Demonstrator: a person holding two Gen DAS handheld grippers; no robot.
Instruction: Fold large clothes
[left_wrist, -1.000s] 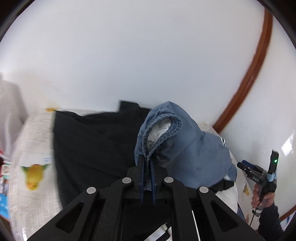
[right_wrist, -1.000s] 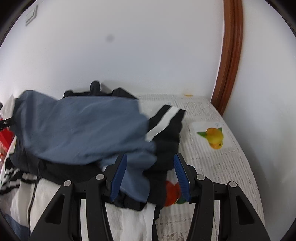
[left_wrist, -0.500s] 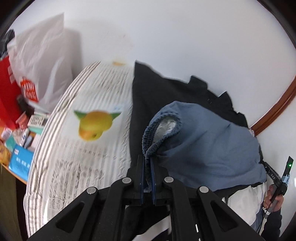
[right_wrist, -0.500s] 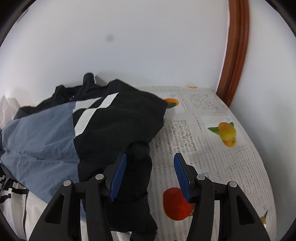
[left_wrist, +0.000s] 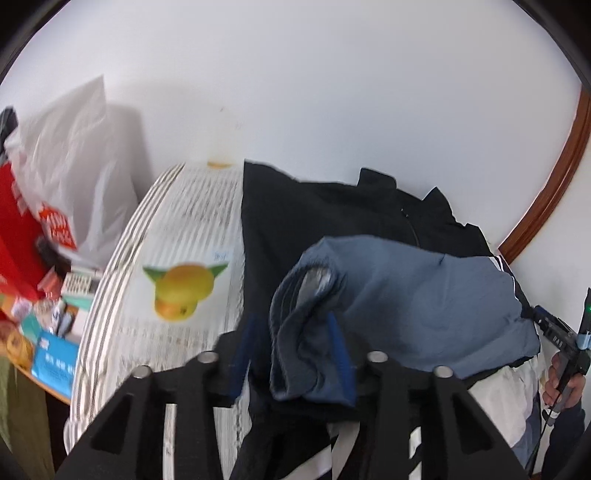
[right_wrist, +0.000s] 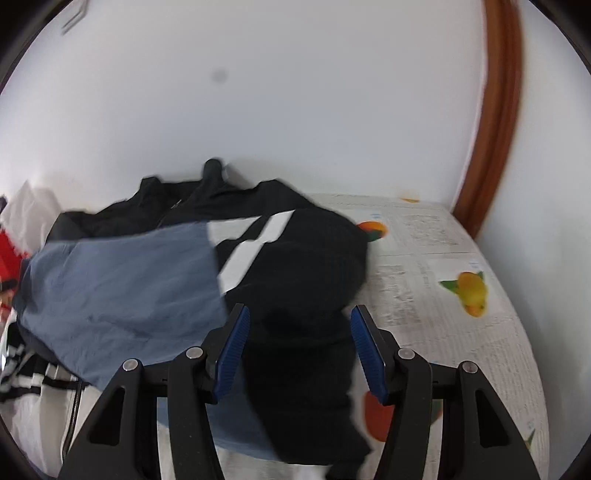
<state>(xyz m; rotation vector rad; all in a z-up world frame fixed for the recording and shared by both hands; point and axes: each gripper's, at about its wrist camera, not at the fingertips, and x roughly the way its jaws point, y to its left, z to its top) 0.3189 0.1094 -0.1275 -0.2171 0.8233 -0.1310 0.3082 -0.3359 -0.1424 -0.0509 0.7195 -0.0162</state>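
From the left wrist camera we see, at the far left, a white plastic bag (left_wrist: 74, 162) leaning on the wall above a clutter of red and blue packages (left_wrist: 33, 295); next comes the white lace tablecloth (left_wrist: 177, 347) printed with a yellow fruit (left_wrist: 183, 290); on it lies the jacket (left_wrist: 332, 218), black with a blue sleeve (left_wrist: 424, 295) draped across it. Our left gripper (left_wrist: 293, 354) has its blue fingers (left_wrist: 338, 354) spread, and the sleeve's gathered cuff (left_wrist: 299, 332) sits loose between them, not pinched; whether it touches either pad we cannot tell through the blur. At the far right edge our right hand (left_wrist: 561, 380) holds the other tool beside the cloth.

From the right wrist camera, the blue sleeve (right_wrist: 122, 288) lies to the left, the black body of the jacket (right_wrist: 303, 266) with its white stripes (right_wrist: 255, 243) in the middle, bare tablecloth (right_wrist: 436, 280) to the right, and a brown wooden frame (right_wrist: 495, 122) against the wall; our right gripper (right_wrist: 299, 354) is wide apart over a black fold, gripping nothing.
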